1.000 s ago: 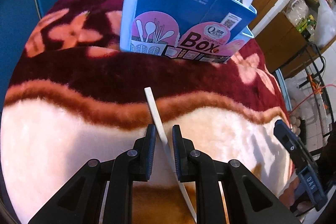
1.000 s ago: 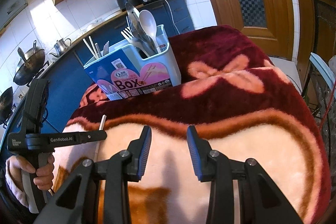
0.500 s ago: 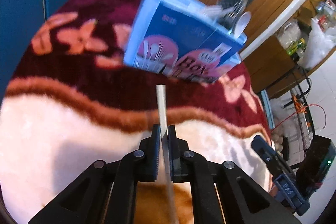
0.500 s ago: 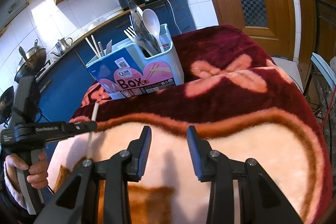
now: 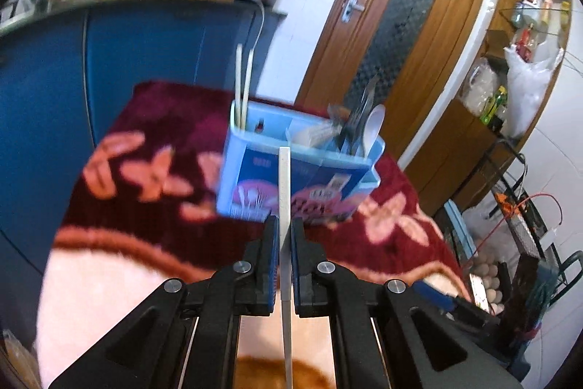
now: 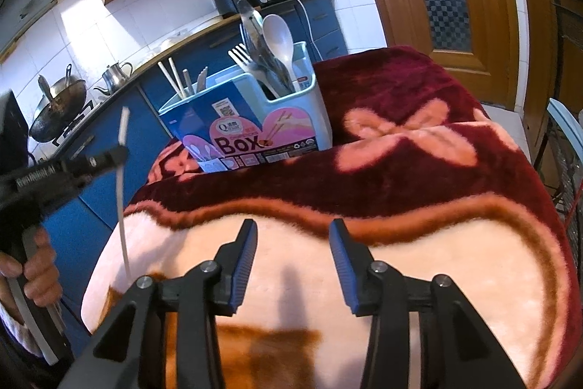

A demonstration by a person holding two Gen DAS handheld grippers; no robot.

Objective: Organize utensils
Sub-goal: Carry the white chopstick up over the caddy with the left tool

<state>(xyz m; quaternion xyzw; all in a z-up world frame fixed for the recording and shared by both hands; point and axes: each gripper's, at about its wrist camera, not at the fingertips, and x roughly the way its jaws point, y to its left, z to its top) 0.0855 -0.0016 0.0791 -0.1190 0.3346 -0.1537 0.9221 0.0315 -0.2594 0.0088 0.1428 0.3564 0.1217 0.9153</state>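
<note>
Chopstick (image 5: 284, 192), a single white one, is pinched tight in the left gripper (image 5: 284, 225) and held up off the blanket (image 6: 419, 265), standing nearly upright. Right gripper (image 6: 291, 232) hangs over the blanket with its jaws apart and just been widening, nothing between them. Farther back sits the blue utensil box (image 6: 251, 133), with more chopsticks (image 5: 242, 86), forks and a white spoon (image 6: 278, 39) in it.
</note>
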